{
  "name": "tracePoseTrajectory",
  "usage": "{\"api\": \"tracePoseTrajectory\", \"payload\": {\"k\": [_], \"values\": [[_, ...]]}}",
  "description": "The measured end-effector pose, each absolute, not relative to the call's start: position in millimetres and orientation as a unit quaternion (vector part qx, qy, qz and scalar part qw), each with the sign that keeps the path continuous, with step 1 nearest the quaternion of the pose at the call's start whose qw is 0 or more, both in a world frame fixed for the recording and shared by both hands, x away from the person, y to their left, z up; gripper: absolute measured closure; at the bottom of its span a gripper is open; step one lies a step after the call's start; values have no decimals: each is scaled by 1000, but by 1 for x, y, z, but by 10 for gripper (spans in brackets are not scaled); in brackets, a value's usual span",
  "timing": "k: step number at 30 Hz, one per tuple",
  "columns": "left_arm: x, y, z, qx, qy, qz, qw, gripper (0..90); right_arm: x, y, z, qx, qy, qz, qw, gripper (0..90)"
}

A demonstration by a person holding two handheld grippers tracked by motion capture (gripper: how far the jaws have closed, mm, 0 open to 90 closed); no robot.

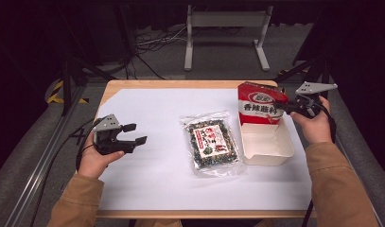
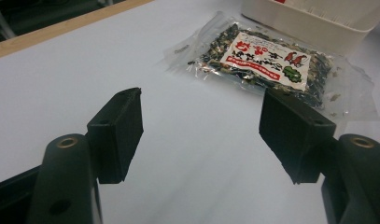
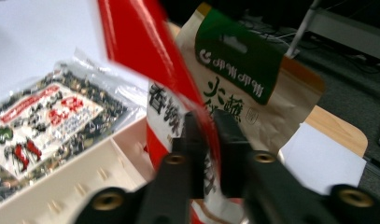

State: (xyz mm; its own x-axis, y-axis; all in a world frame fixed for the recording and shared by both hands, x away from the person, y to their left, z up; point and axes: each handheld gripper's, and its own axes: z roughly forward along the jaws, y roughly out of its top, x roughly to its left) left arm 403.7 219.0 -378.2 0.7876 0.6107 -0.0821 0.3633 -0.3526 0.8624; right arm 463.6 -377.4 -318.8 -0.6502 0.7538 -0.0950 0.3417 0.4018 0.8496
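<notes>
Two packets, one white tray (image 1: 268, 158). Right gripper (image 1: 281, 108) – blurred – seems clamped on red packet (image 1: 261, 106) at tray's far end; left gripper (image 1: 133, 134) released, w/ free paper around; clear packet (image 1: 213, 143) beside tray.

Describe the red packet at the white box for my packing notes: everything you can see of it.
The red packet is a glossy pouch, red with a white band of dark characters; its other side, in the right gripper view, looks tan with a green top label. It stands upright at the far end of the white box, bottom inside it. The right tool has its jaws nearly together on the packet's edge.
</notes>
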Motion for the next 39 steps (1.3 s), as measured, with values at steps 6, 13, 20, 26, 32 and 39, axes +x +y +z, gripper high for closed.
{"api": "tracePoseTrajectory", "payload": {"k": [6,13,20,26,32,39], "values": [[409,212,-378,814,300,122,483,300,453,-379,-316,363,773,452,258,552],[410,208,-376,813,289,122,490,367,443,-383,-309,380,743,484,263,406],[411,199,-370,818,271,109,496,416,424,-382,-300,368,738,497,270,396],[405,187,-360,827,226,129,499,457,397,-376,-291,355,734,510,276,406],[403,179,-356,836,256,114,472,435,375,-366,-285,341,741,499,293,404],[407,175,-360,838,266,129,458,324,360,-355,-289,323,749,505,282,389]]}}
